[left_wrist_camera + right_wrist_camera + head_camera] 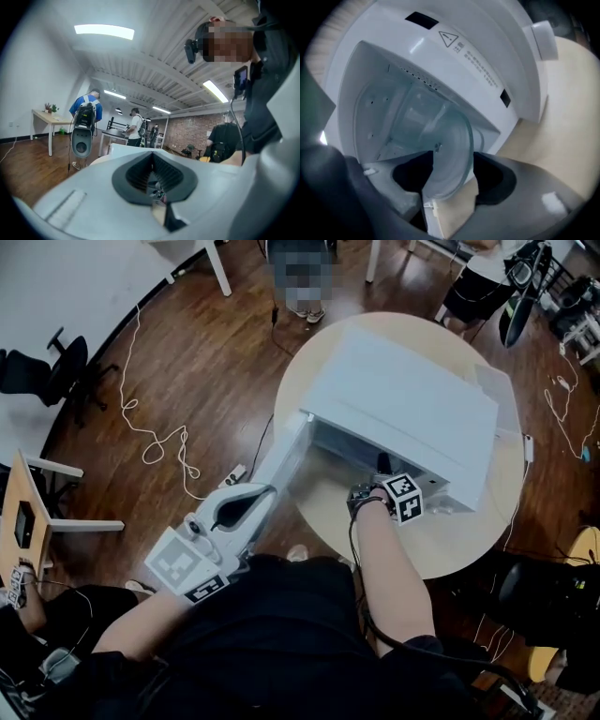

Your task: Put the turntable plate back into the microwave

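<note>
Off the table's (pixel 469 554) left edge, beside the open door (pixel 281 470), the left gripper (pixel 153 176) is pointed upward with its jaws pressed together on nothing, well apart from the work. Toward the near edge, the right gripper (pixel 447 187) is clenched on the lower rim of the turntable plate (pixel 450 140). The plate is carried on edge and steeply tilted at the mouth of the microwave (pixel 412 409), whose cavity (pixel 384 117) lies straight ahead, so a turn to flat is judged necessary. The cavity floor and any hub are hidden behind glass and jaws.

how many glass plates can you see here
1: the plate is held on edge in the right tongs, at the mouth of the open microwave. Others could be hidden inside.
</note>
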The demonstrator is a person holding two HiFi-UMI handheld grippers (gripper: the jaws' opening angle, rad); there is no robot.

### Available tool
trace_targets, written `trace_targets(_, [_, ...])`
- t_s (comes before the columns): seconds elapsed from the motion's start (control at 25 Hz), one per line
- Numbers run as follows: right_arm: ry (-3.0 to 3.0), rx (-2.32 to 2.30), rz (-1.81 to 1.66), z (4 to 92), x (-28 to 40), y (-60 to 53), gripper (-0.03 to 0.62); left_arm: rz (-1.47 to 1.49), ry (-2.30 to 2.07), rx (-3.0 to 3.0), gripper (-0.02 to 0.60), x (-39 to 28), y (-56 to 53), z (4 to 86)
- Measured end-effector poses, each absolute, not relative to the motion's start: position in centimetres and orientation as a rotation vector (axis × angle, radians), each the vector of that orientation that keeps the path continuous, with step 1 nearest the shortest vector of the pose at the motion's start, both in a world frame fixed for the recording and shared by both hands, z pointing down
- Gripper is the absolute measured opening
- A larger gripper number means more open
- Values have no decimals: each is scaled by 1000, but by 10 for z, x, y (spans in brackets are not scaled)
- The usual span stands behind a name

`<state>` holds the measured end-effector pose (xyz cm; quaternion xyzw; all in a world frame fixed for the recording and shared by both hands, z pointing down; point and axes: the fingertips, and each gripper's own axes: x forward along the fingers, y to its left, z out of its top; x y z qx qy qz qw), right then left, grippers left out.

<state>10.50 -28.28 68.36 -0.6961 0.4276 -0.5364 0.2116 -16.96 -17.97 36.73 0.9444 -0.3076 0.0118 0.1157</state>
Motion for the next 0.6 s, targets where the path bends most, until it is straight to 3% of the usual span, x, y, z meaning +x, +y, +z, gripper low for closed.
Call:
trace_targets(0.2, [1212,-1931,-1586,698,99,-257,262,-6,-940,2729,3,-167,-181,371])
trace_targets(0.4, [1784,-1651,-1646,668,53,-220,259,-4,-982,2687,3,-154,-179,381])
trace_targets(0.44, [1921,-1538,-1619,651,46,-207,259,-1,-992,2670,3,-150,-180,385])
trace_targets(0.52, [2250,-1386,-1453,609,45,-180,201,-3,-987,2650,3,-138,-181,390])
trace_targets(0.6, [2644,-1375,-1092,561,57,-157,170,-20,-949,2670,3,-119,-179,388])
